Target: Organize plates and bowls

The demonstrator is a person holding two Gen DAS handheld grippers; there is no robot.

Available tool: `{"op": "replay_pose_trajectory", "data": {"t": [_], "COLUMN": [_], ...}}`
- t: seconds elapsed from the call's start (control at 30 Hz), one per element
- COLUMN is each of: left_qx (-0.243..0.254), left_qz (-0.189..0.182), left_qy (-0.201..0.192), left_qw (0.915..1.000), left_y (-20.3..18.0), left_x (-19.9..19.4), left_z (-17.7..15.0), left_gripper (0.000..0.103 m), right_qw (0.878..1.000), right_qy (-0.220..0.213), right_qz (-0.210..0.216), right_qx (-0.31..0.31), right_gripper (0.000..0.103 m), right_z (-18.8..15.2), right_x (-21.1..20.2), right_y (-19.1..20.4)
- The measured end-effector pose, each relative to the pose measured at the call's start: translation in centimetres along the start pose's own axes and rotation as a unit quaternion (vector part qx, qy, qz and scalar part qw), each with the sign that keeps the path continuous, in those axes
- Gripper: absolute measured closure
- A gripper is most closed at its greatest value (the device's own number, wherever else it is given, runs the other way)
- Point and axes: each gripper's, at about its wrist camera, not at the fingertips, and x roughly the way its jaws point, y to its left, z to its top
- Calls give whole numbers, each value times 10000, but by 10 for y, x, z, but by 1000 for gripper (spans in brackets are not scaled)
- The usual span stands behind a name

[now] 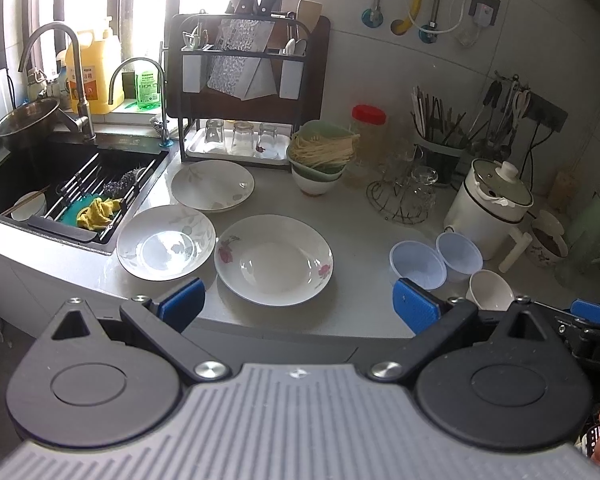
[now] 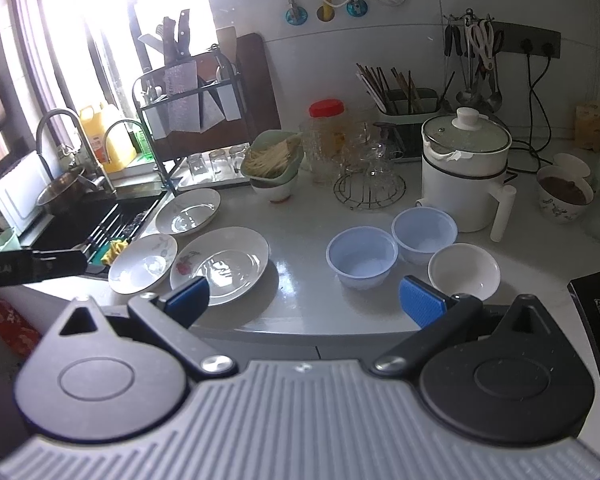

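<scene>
Both grippers, left gripper [image 1: 296, 308] and right gripper [image 2: 304, 302], are hovering wide open, empty; rose plate [image 1: 273, 259] at frame centre is looking like first pickup.

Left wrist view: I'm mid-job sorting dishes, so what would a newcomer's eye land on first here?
Three white plates spread on the counter beside the sink: the rose-patterned plate nearest, the leaf-patterned plate to its left, a third plate behind. To the right, two pale blue bowls and a white bowl cluster before the white pot. Both grippers hover open, empty.
</scene>
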Motion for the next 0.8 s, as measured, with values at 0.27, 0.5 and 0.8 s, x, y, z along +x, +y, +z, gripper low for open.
{"op": "replay_pose_trajectory", "data": {"t": [0.27,0.5,0.8], "left_qx": [-26,-8,-45], "left_qz": [146,176,113], "left_qy": [-40,-93,-84], "left_qw": [9999,9998,9999], "left_y": [3,1,-6], "left_x": [0,1,2], "left_z": [-3,-3,-6], "left_gripper": [1,1,1], "right_qw": [9999,9999,9999], "right_qy": [-76,23,-11], "right_qz": [84,156,122], "right_qx": [-16,-8,91], "right_gripper": [0,0,0], "right_z": [-2,-3,-3], "right_x": [-1,3,4], "right_y": [1,1,-2]}}
